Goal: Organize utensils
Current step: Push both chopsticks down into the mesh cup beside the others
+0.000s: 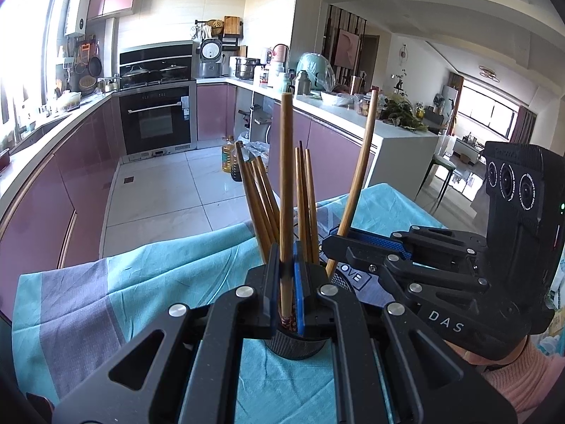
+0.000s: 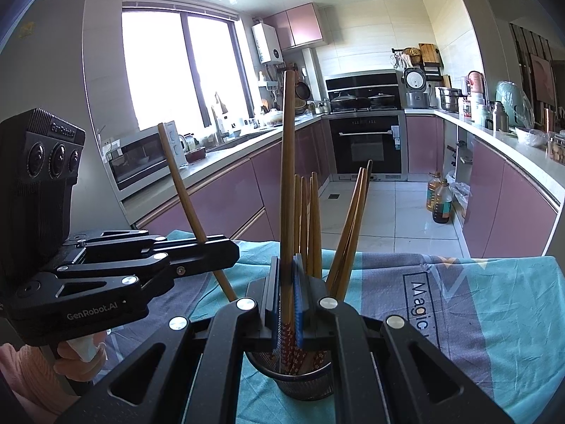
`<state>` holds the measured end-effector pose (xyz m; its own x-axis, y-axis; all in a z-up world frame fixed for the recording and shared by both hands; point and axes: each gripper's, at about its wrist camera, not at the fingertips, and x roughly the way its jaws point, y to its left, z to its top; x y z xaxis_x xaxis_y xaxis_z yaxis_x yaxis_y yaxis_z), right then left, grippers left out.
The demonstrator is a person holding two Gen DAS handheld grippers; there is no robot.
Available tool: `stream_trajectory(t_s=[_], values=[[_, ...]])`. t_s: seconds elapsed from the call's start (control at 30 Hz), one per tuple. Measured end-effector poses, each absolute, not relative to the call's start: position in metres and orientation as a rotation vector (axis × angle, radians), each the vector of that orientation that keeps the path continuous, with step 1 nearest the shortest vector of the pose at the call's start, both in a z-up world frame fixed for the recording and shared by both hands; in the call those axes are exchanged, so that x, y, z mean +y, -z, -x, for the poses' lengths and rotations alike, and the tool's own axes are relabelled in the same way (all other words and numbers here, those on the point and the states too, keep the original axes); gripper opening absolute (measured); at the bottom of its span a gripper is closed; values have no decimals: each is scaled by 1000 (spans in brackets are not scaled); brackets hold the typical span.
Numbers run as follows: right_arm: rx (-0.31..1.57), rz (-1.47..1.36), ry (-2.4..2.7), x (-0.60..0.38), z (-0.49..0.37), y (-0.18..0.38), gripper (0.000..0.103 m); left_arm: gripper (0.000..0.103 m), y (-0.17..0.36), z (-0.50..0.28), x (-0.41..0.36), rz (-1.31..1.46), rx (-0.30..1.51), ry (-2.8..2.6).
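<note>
A black mesh utensil cup (image 1: 295, 348) stands on the teal cloth and holds several wooden chopsticks (image 1: 263, 198). My left gripper (image 1: 285, 272) is shut on one upright chopstick (image 1: 286, 176) over the cup. My right gripper (image 1: 335, 243) comes in from the right and is shut on another chopstick (image 1: 360, 173) that leans right. In the right wrist view, my right gripper (image 2: 286, 275) holds its chopstick (image 2: 287, 162) upright above the cup (image 2: 305, 383). There my left gripper (image 2: 226, 249) is at the left with its leaning chopstick (image 2: 183, 190).
The teal and grey cloth (image 1: 116, 293) covers the table, whose far edge drops to a tiled floor (image 1: 159, 190). Pink cabinets and counters line both sides, with an oven (image 1: 157, 120) at the back. Oil bottles (image 2: 439, 199) stand on the floor.
</note>
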<state>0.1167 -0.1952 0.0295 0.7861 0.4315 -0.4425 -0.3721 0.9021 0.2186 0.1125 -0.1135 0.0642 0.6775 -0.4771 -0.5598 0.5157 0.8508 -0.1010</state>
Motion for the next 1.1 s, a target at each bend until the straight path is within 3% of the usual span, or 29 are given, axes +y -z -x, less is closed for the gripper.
stream_trajectory(t_s=[1.1], values=[[614,-135,-423,-183,-143,-2,7,8,-18,-173,-124,-16,775,555]])
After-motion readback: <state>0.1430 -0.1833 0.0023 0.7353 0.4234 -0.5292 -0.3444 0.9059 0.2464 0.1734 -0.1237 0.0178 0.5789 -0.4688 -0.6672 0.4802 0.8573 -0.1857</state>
